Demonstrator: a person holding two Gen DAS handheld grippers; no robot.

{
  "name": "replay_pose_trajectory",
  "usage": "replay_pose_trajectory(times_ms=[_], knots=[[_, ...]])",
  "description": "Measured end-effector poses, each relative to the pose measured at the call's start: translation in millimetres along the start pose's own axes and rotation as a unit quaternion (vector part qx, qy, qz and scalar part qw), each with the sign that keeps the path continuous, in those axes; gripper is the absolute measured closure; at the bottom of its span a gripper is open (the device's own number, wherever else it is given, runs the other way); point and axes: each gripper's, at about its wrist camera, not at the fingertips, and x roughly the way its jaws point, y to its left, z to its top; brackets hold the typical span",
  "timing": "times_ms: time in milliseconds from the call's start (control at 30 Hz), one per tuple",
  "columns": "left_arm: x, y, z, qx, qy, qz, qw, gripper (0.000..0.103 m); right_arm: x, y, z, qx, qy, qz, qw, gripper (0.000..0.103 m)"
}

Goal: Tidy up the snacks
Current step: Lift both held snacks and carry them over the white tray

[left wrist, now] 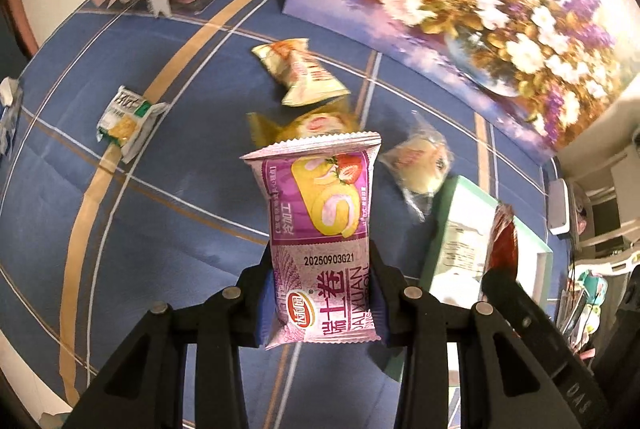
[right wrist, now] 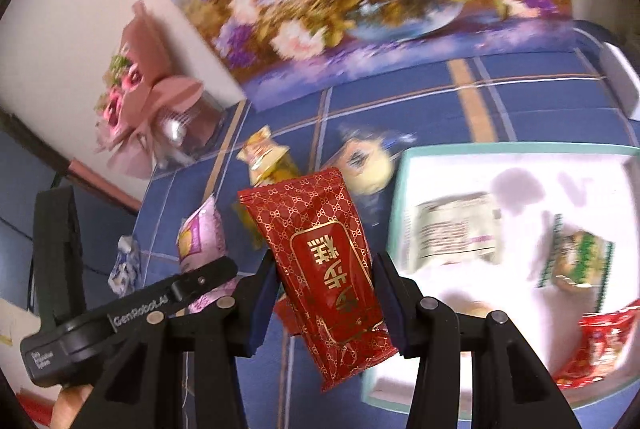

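Observation:
My left gripper (left wrist: 322,289) is shut on a pink swiss-roll packet (left wrist: 320,229), held upright above the blue cloth. My right gripper (right wrist: 326,293) is shut on a red packet with gold pattern (right wrist: 324,269), lifted over the cloth beside the white box (right wrist: 400,189). The same box (left wrist: 460,225) shows at the right in the left wrist view, with the red packet (left wrist: 502,245) in front of it. The pink packet (right wrist: 202,237) and the left gripper's body appear at the left of the right wrist view. Inside the box lie a white-labelled packet (right wrist: 456,229), a green packet (right wrist: 576,257) and a red one (right wrist: 604,341).
Loose snacks lie on the checked blue cloth (left wrist: 160,209): a green-and-white cracker pack (left wrist: 128,117), a cream packet (left wrist: 300,73), a golden one (left wrist: 308,125), a clear-wrapped cake (left wrist: 420,165). A flower painting (left wrist: 480,9) leans on the wall; a pink bouquet (right wrist: 136,89) stands far left.

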Motion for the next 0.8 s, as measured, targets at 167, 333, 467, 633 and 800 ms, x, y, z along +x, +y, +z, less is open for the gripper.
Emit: replay_pose_trajectory(times_ms=[167, 333, 467, 633, 800], knots=[[1.2, -29.6, -10.7, 0.030, 0.000, 0.000, 0.9996, 0.062, -19.8, -32.7, 8.8, 0.031, -0.026, -0.015, 0.999, 0.053], [8.4, -65.6, -24.1, 0.068, 0.005, -0.003, 0.9977, 0.062, -42.9, -72.6, 17.4, 0.071, -0.050, -0.028, 0.996, 0.053], [17.9, -99.5, -37.7, 0.103, 0.011, -0.008, 0.9945, 0.062, -59.4, -101.7, 21.0, 0.099, -0.069, -0.036, 0.992, 0.053], [28.2, -137.1, -48.3, 0.144, 0.009, -0.007, 0.9895, 0.062, -81.0, -142.5, 22.7, 0.136, -0.098, -0.061, 0.984, 0.053], [39.7, -175.3, -53.4, 0.185, 0.002, -0.008, 0.9827, 0.062, -89.0, -175.8, 24.8, 0.159, -0.110, -0.091, 0.977, 0.053]])
